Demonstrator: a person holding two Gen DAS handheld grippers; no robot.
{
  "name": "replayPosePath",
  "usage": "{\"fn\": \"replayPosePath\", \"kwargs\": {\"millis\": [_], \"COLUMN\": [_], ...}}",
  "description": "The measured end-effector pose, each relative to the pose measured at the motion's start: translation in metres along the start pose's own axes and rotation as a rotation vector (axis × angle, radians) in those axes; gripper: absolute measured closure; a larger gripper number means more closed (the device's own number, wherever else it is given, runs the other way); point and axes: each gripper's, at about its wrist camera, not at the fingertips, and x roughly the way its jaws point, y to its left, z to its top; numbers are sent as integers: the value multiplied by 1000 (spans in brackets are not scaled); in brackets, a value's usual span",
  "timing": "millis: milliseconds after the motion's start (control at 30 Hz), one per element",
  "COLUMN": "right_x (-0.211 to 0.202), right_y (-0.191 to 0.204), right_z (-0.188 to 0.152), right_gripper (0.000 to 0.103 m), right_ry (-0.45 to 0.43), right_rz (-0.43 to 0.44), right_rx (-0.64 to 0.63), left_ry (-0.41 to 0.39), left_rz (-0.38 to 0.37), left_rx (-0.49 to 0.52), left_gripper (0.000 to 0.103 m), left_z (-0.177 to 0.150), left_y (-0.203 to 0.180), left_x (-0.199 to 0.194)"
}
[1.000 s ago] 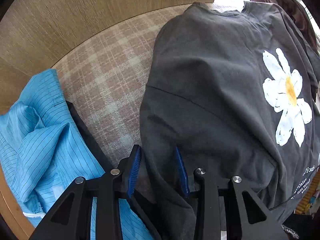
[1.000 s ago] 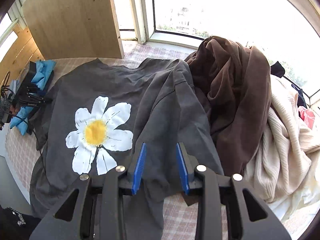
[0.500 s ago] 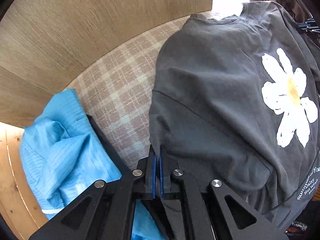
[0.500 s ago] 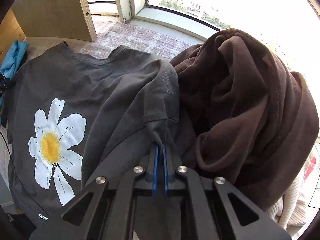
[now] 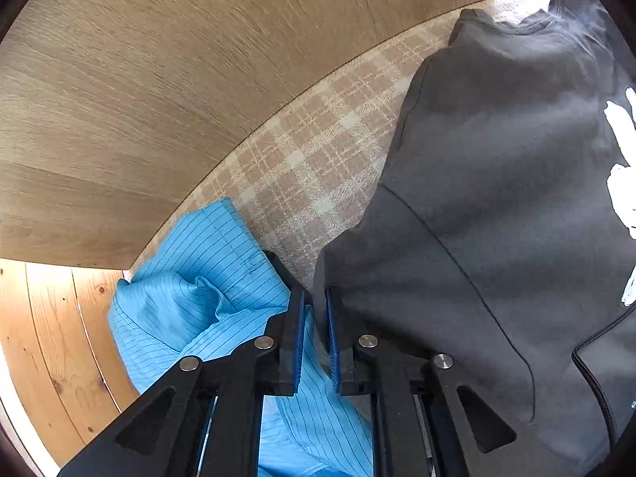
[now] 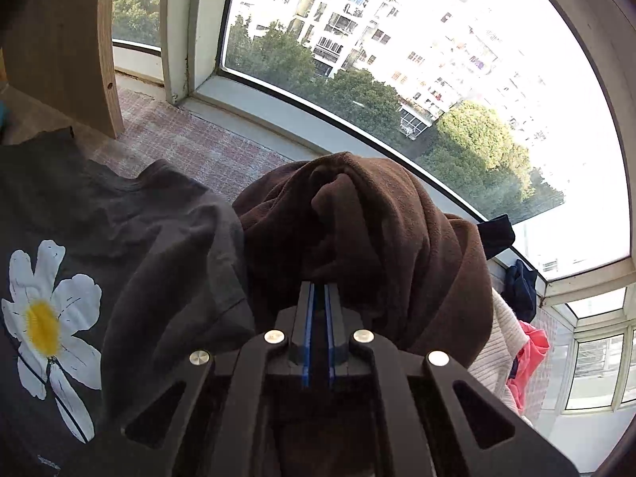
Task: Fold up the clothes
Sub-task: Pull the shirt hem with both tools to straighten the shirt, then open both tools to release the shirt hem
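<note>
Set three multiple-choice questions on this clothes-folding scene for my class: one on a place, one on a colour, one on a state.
1. In the left wrist view, relative to the grey T-shirt, the blue striped garment lies:
A. on top of it
B. to its left
C. to its right

2. The centre of the flower printed on the T-shirt is:
A. red
B. yellow
C. blue

3. The brown garment is:
A. folded flat
B. on a hanger
C. crumpled in a heap

Answers:
1 B, checked cloth shows between them.
2 B, a yellow middle sits among white petals.
3 C, it bulges in rumpled folds.
</note>
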Motion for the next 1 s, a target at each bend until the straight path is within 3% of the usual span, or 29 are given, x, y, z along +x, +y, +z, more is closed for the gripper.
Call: {"fn": "replayPosePath", "kwargs": {"millis": [33,67,333,367,433,500,600,667,800,833,900,967,1000], "right_x": [-2,-4,31,36,45,41,45,54,38,31,11,-15,-21], "right_y": [2,4,10,14,21,25,2,-14,-1,-2,-9,-18,-16], "right_z": [-1,-1,-7,-9,-12,-15,-12,-13,-16,-16,-13,-9,-8], "right_gripper": [60,56,56,57,100,100,101,101,98,97,88,88,86], "right_ry": [-2,-2,124,134,163,149,156,184,149,139,95,25,2], "right_rz": [50,96,132,110,74,22,-141,-136,-120,-108,-98,-119,-73], "right_rx": [-2,-5,-22,-40,-78,-142,-121,-45,-111,-106,-57,4,14], "left_ry": [-1,-3,-11,-10,-15,-22,-34,-46,-90,-102,-127,-157,-176], "left_rz": [-5,-10,-49,-51,-62,-79,-130,-184,-294,-309,-356,-422,-459], "left_rx": [-2,-3,-14,-12,-19,-31,-80,-128,-211,-223,-256,-296,-305], "left_gripper": [89,89,88,89,89,88,89,86,82,76,75,77,77], "left_z": [-1,-1,-4,-1,1,0,-2,-4,-13,-17,-23,-29,-29], "left_y": [1,2,10,10,12,15,26,35,58,64,78,92,93], "left_x": [0,-1,-2,1,4,6,11,14,10,7,2,-6,-14]}}
